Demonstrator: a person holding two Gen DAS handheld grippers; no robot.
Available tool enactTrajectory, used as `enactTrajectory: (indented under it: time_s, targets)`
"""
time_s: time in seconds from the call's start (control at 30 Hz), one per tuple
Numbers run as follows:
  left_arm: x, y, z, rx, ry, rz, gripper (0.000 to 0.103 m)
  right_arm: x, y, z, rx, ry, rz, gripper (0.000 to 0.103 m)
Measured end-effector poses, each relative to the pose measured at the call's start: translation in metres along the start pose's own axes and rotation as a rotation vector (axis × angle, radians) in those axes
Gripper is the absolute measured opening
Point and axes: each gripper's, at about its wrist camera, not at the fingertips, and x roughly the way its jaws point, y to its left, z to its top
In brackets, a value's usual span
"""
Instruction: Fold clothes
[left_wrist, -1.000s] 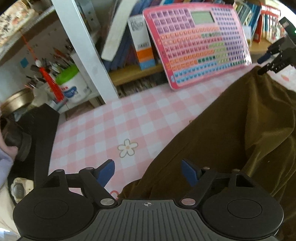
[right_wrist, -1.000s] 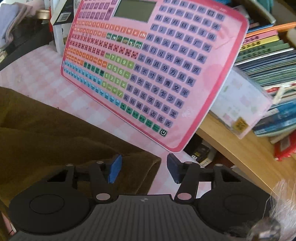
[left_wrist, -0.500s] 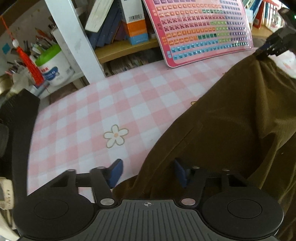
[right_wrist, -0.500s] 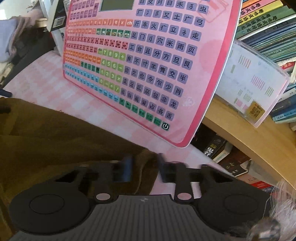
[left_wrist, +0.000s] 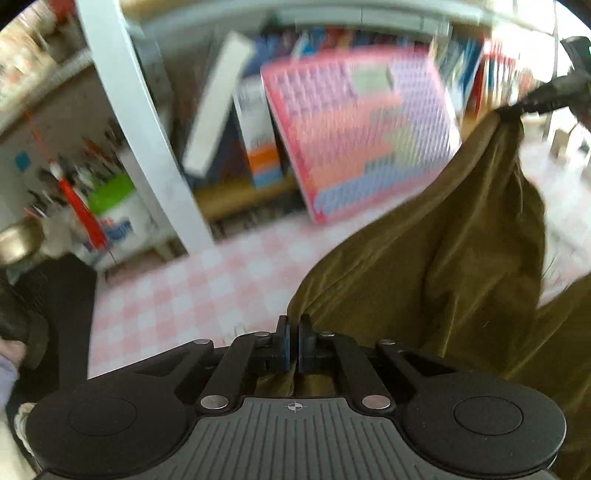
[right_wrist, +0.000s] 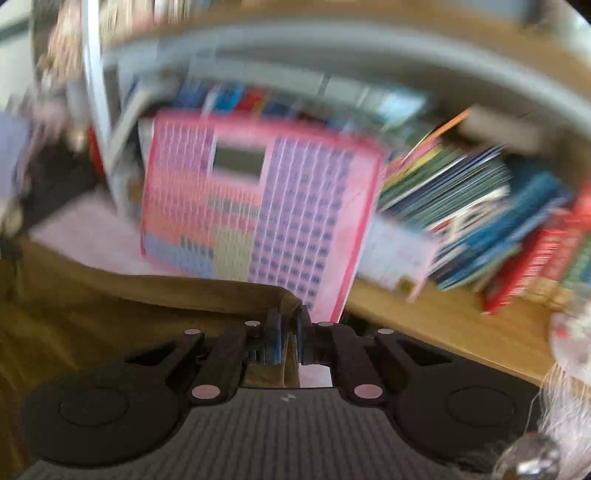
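An olive-brown garment (left_wrist: 424, 266) hangs lifted above a pink checked tablecloth (left_wrist: 207, 280). My left gripper (left_wrist: 294, 332) is shut on one corner of the garment. My right gripper (right_wrist: 287, 325) is shut on another corner of the garment (right_wrist: 110, 314). In the left wrist view the right gripper (left_wrist: 532, 101) shows at the upper right, holding the cloth's far corner up. The cloth stretches and sags between the two grippers. Both views are motion-blurred.
A pink keyboard toy (left_wrist: 362, 136) leans against a bookshelf (left_wrist: 236, 192) behind the table. Stacked books (right_wrist: 480, 221) lie on the shelf to the right. A white shelf post (left_wrist: 144, 140), a green-lidded jar (left_wrist: 110, 206) and dark objects (left_wrist: 40, 306) are at the left.
Both grippers closed on corners of the garment and lifted it off the table. The cloth now hangs between them instead of lying flat.
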Motion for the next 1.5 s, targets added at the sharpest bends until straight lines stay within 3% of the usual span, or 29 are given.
enactTrajectory:
  time_s: [0.13,0.3,0.4,0.57,0.63,0.67,0.77,0.8,0.83,0.9,0.97,1.03,1.2,1.27,1.37,1.43,1.5]
  targets:
    - [-0.051,-0.016,-0.010,0.054,-0.138,-0.006,0.004,-0.088,0.030,-0.013,0.037,-0.134,-0.074,0.007]
    - [-0.110,-0.036,-0.048,0.088,-0.236,-0.038,0.004,-0.186,0.084,-0.066,0.080,-0.184,-0.119,0.007]
    - [-0.125,-0.050,-0.090,0.081,-0.223,-0.080,0.004,-0.193,0.107,-0.115,0.183,-0.101,-0.190,0.007]
    - [-0.127,-0.066,-0.157,-0.050,-0.126,-0.177,0.005,-0.205,0.145,-0.195,0.355,0.040,-0.306,0.009]
    - [-0.124,-0.071,-0.174,-0.086,-0.085,-0.185,0.010,-0.210,0.160,-0.227,0.423,0.097,-0.353,0.020]
    - [-0.125,-0.072,-0.179,-0.116,-0.074,-0.174,0.011,-0.212,0.167,-0.243,0.457,0.125,-0.376,0.033]
    - [-0.129,-0.060,-0.194,-0.303,-0.060,-0.167,0.017,-0.220,0.189,-0.291,0.560,0.210,-0.444,0.035]
    - [-0.131,-0.053,-0.201,-0.401,-0.066,-0.197,0.025,-0.225,0.192,-0.293,0.614,0.194,-0.427,0.035]
    - [-0.134,-0.044,-0.209,-0.515,-0.078,-0.247,0.038,-0.231,0.195,-0.295,0.668,0.177,-0.409,0.035]
    - [-0.130,-0.025,-0.226,-0.795,-0.099,-0.375,0.052,-0.236,0.199,-0.295,0.782,0.142,-0.352,0.039]
    - [-0.119,-0.014,-0.239,-1.042,-0.121,-0.465,0.053,-0.241,0.202,-0.295,0.908,0.103,-0.289,0.043]
    - [-0.105,-0.012,-0.247,-1.215,-0.129,-0.522,0.056,-0.243,0.201,-0.298,1.051,0.058,-0.225,0.047]
    - [-0.070,-0.018,-0.248,-1.464,-0.108,-0.606,0.061,-0.240,0.193,-0.314,1.404,-0.096,-0.115,0.051]
    - [-0.059,-0.022,-0.253,-1.571,-0.071,-0.607,0.061,-0.237,0.189,-0.322,1.530,-0.171,-0.110,0.051]
    - [-0.051,-0.027,-0.257,-1.669,-0.062,-0.578,0.059,-0.228,0.184,-0.337,1.675,-0.209,-0.119,0.051]
    - [-0.053,-0.027,-0.257,-1.684,-0.089,-0.538,0.055,-0.223,0.180,-0.342,1.720,-0.200,-0.135,0.046]
    - [-0.057,-0.023,-0.253,-1.684,-0.133,-0.504,0.044,-0.219,0.173,-0.340,1.721,-0.206,-0.146,0.032]
